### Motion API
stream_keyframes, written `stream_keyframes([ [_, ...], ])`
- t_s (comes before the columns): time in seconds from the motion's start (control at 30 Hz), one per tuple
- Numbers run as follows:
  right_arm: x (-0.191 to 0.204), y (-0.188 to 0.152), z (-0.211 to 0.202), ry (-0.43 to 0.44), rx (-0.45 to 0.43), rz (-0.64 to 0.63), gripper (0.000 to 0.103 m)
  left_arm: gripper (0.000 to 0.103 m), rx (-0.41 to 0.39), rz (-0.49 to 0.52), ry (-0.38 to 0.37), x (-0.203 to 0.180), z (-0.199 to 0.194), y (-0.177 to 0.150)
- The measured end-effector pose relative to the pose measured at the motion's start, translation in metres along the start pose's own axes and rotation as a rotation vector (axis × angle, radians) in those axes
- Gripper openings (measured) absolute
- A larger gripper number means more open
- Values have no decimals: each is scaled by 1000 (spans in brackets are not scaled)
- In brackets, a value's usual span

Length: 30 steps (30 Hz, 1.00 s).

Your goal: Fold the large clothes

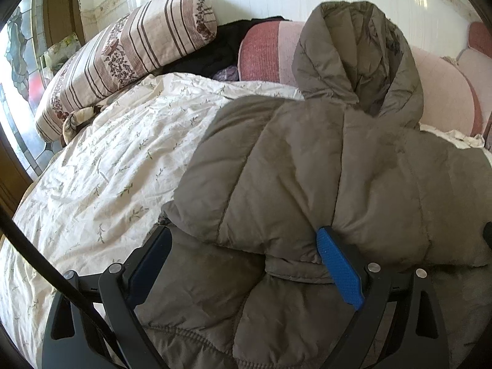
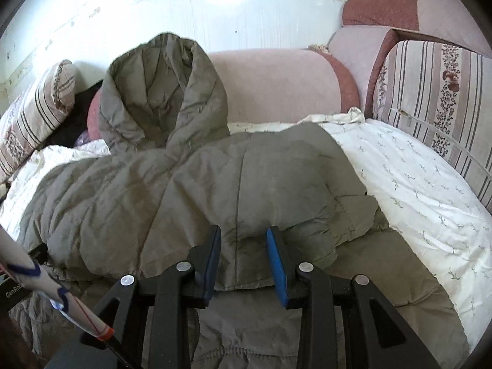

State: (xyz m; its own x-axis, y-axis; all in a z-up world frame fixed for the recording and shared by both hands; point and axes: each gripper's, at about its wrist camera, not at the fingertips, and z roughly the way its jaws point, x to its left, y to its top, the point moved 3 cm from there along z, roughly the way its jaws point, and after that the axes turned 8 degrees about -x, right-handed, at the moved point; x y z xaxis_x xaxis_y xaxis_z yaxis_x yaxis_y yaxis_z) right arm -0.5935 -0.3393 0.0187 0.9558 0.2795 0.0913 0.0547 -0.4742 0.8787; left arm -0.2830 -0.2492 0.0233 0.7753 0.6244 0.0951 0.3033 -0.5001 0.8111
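A: Nearest us, the right hand-held gripper (image 2: 243,258) grasps a fold of the olive puffer jacket (image 2: 190,184).

B: Our left hand-held gripper (image 1: 243,255) straddles it, spread wide, mid-bed (image 1: 101,166), hood toward the head edge.

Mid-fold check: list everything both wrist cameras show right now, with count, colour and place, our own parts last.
puffer jacket: one, grey-olive, hooded, spread on the bed with its lower part folded up; hood propped against the pink cushions.
quilt: one, cream with small sprigs, under the jacket.
striped pillows: two, beige with floral bands, one at far left, one at far right.
pink cushions: several, pink and dusty red, along the wall.
dark clothing: a black heap between left pillow and cushions.
left gripper: jaws wide apart around the folded jacket edge.
right gripper: jaws narrower, jacket fabric between them.
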Motion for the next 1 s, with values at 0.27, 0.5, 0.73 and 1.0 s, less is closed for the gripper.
stream_keyframes([
  [0.27, -3, 10, -21, 33, -54, 25, 40, 95, -46, -18, -28, -1, -13, 10],
  [0.5, 3, 1, -21, 59, -15, 0, 41, 95, -24, -31, -52, 1, -13, 12],
  [0.73, -9, -13, -2, 64, 135, 55, 42, 95, -13, -22, -47, 9, -11, 18],
  [1.0, -8, 32, -31, 90, 161, 79, 42, 95, -4, -44, -90, 13, -14, 24],
])
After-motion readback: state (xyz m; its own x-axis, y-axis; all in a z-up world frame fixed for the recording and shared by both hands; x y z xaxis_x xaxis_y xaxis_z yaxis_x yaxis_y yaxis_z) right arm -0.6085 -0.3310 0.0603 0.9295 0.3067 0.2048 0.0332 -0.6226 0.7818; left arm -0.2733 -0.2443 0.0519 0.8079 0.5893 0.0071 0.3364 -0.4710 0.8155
